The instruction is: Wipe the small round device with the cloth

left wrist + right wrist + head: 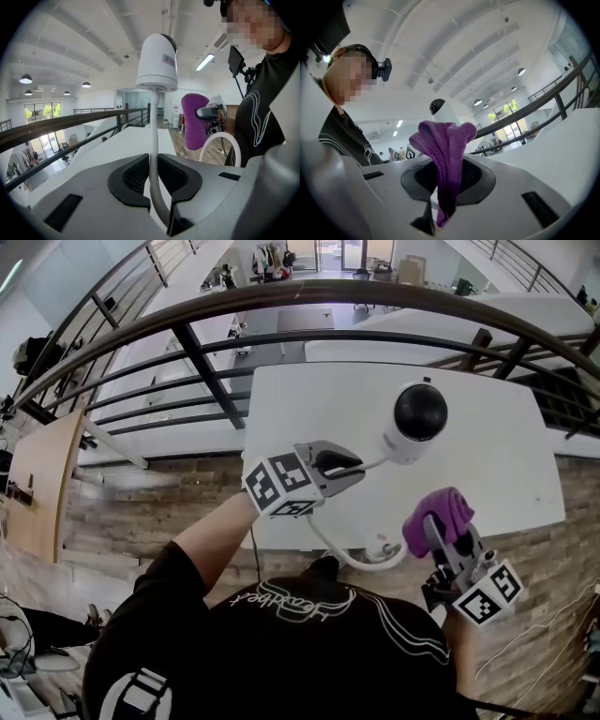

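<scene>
Here, in the head view, the left gripper (352, 465) reaches over the white table (497, 456) and holds the small round device (412, 423) by its white cable (375, 463), dark dome turned upward. The right gripper (441, 532) waits nearer the person, with the purple cloth (439, 517) bunched at its tip, well apart from the device.

In the left gripper view, the jaws are closed on the cable (153, 122), which runs up between the pads to the underside of the device (157, 61). The device appears to stand clear of the table on the stiff cable. The cloth (194, 119) hangs off to the right, not touching it.

In the right gripper view, the jaws pinch the cloth (445, 150), a fold of it sticking up past the pads. The device (438, 108) shows small behind it.

By my judgement, both things are in hand and the device is presented, but no wiping contact is made yet; the wipe itself remains.
</scene>
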The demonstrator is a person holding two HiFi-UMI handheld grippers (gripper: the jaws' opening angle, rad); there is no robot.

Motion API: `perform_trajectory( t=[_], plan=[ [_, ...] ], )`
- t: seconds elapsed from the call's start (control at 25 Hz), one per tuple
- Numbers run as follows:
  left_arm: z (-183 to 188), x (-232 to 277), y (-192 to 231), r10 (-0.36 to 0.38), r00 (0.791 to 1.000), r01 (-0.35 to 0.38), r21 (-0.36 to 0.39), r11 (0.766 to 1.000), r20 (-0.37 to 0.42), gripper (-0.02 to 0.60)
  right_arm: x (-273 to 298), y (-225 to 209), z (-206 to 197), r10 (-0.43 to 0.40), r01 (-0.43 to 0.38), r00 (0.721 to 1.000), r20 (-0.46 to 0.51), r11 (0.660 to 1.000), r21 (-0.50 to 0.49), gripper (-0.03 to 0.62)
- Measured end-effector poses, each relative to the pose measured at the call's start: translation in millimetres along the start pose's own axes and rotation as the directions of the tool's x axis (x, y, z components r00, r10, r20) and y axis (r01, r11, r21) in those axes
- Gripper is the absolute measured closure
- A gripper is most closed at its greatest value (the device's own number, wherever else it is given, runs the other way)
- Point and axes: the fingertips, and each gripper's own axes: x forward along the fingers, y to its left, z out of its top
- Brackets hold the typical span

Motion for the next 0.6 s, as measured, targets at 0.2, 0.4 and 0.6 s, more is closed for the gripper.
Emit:
perform_trajectory(
  t=[0.2,0.4,0.6],
  plan=[
    [0.8,0.1,-0.8,0.002,1.0,-0.002,-0.002,1.0,0.002,0.522,4.7,2.4,8.7,-0.008,0.008,1.0,0.002,0.999,-0.053,0.536],
    [1.5,-0.6,-1.7,0.007,1.0,-0.007,-0.005,1.0,-0.001,0.522,11.2,10.1,33.3,-0.037,0.042,0.999,0.026,0.973,-0.229,0.536],
    [-1.9,0.1,-0.5,0.013,1.0,-0.013,-0.005,1.0,-0.003,0.522,18.4,25.6,64.4,-0.077,0.11,0.993,0.085,0.844,-0.525,0.536]
  ],
)
